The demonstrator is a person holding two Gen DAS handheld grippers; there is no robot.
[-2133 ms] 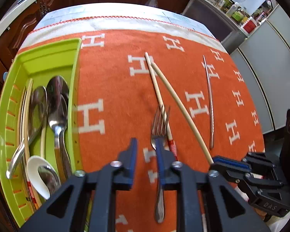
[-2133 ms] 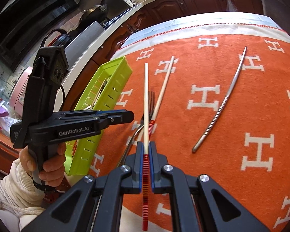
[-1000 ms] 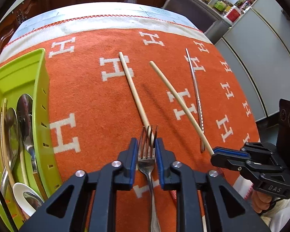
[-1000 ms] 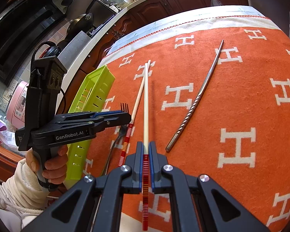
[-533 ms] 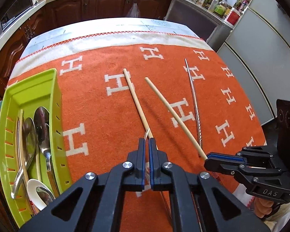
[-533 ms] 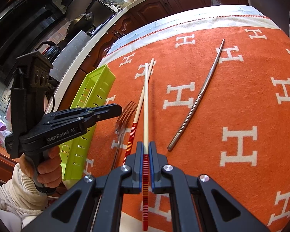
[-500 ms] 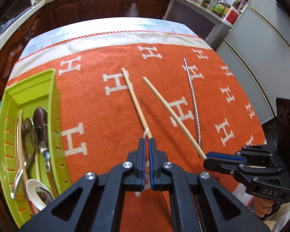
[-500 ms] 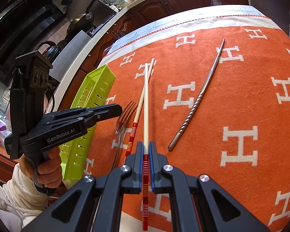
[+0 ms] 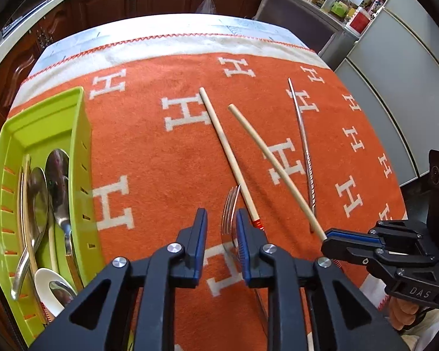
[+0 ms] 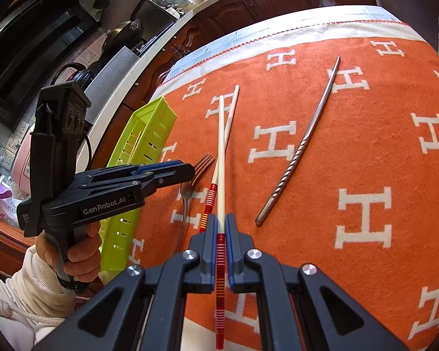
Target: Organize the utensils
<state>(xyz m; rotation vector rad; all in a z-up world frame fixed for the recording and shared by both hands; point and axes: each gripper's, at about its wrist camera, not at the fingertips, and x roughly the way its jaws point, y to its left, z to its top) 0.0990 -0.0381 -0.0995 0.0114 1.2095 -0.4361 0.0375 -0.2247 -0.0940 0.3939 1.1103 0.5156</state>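
My right gripper [image 10: 220,235] is clamped on a chopstick [image 10: 221,158] near its red-banded end, so the pale shaft sticks straight out ahead and clear of the cloth [image 10: 351,146]; I judge I grip it there to keep the long end free for dropping into the tray [image 9: 82,152]. My left gripper [image 9: 220,228] is spread, its jaws straddling the fork [image 9: 229,207], whose tines poke out ahead between the fingers while the handle runs back under the gripper. From the right view the fork lies flat on the cloth, so I read this as lined up for a pinch, not a hold. A second chopstick [image 9: 228,152] lies just right of the fork's tines, its red end beside my right finger, close enough that I could catch it too. A metal stick [image 9: 303,143] lies further right, well apart. The tray sits at the left edge, already holding spoons [image 9: 58,181], open side up so things can go in lengthwise
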